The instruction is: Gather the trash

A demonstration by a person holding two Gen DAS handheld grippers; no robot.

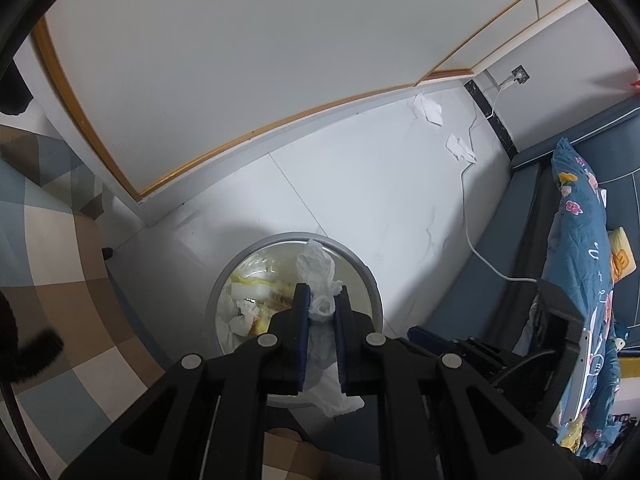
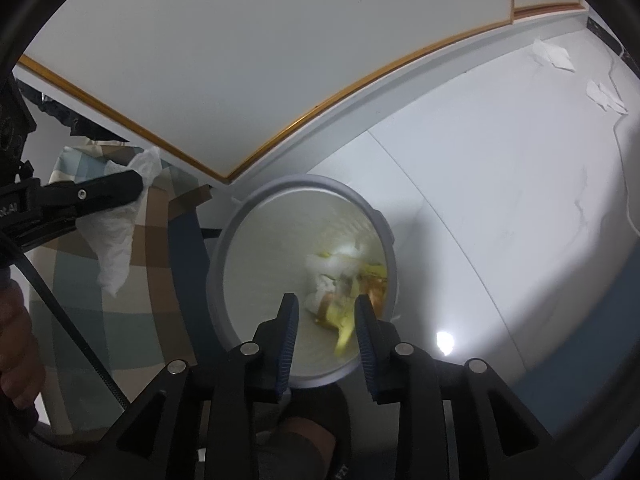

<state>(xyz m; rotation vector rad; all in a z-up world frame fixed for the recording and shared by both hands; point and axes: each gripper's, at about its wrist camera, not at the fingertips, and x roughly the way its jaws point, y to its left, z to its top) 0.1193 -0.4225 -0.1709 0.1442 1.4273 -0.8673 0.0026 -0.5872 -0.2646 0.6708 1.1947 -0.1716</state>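
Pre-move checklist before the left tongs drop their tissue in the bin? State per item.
1. Left tongs clamped on the crumpled tissue: ok.
2. Tissue over the bin opening: ok in the left wrist view; the right wrist view shows it off to the side, so cannot tell for sure.
3. Right tongs open, pads pressing on nothing: ok.
4. Yellow scrap blurred between the right pads, fully clear of them: cannot tell.
5. Room left in the bin: ok.
6. Floor cleared: not ok, two tissues remain near the white cable.
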